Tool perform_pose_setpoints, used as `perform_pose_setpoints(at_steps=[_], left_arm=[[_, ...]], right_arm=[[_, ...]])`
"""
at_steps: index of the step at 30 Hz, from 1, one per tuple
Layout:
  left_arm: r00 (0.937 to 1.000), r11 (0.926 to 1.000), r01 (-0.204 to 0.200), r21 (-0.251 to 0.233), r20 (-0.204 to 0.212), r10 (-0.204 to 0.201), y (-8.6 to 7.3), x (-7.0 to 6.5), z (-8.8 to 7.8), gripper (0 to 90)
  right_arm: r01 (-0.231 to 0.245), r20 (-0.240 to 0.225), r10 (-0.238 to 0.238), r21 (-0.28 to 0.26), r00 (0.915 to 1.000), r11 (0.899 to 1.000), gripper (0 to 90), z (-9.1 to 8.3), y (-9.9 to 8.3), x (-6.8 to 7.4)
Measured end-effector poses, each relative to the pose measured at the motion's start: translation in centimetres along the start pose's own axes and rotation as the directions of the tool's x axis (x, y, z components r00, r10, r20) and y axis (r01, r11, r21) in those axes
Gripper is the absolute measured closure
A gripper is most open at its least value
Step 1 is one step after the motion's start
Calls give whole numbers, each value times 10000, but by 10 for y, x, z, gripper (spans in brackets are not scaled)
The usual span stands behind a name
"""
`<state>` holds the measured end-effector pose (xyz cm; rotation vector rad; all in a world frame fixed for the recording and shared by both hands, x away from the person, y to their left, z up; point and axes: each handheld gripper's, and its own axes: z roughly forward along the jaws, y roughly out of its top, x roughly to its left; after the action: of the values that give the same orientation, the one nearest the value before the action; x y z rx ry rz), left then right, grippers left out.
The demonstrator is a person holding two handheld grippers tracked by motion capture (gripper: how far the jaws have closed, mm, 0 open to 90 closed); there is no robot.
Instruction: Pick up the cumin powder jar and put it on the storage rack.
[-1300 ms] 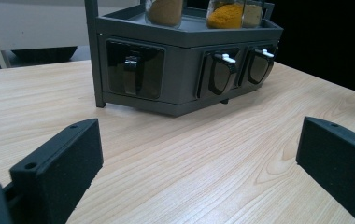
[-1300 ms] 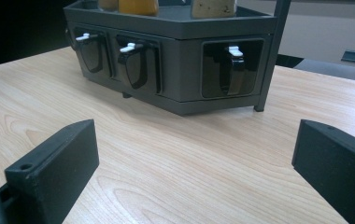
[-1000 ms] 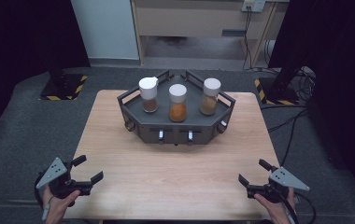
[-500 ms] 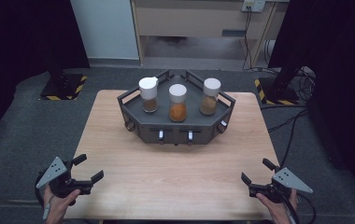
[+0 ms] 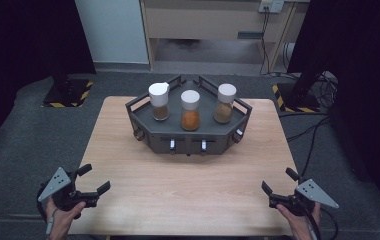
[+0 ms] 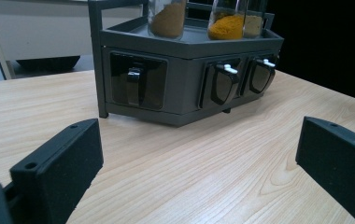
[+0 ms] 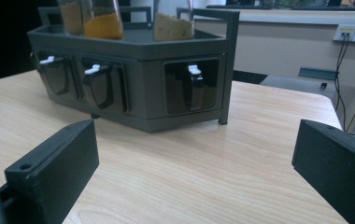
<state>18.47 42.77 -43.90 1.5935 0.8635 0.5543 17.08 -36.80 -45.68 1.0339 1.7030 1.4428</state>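
Table (image 5: 143, 150) of light wood carries a dark grey rack (image 5: 188, 131) at 12 o'clock, far centre, with three white-capped spice jars (image 5: 190, 110) upright on top. Left gripper (image 5: 91, 186) at 7 o'clock and right gripper (image 5: 278, 186) at 5 o'clock both stand wide, holding nothing, well apart from the rack.

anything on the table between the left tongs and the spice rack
Nothing visible. Bare wooden table lies between the open left tongs and the grey spice rack; in the left gripper view the path to its drawers is clear.
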Motion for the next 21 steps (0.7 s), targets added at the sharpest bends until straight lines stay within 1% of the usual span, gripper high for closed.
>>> perform_pose_setpoints(at_steps=[9,12,16,21], left_arm=[[10000,10000,15,-25,-77,-15,-1,1,-2,0],[9999,10000,37,-28,-135,-38,-1,1,-2,0],[9998,10000,35,-34,-200,-36,-1,2,-3,0],[9998,10000,50,-52,-202,-51,-1,2,-3,0]], right_arm=[[-23,169,25,-96,9999,10000,11,-3,-1,2],[-133,308,138,-161,9994,9998,11,-5,-2,3],[-269,270,274,-194,9993,9994,11,-5,-3,0],[-245,259,250,-168,9994,9996,11,-5,-3,0]])
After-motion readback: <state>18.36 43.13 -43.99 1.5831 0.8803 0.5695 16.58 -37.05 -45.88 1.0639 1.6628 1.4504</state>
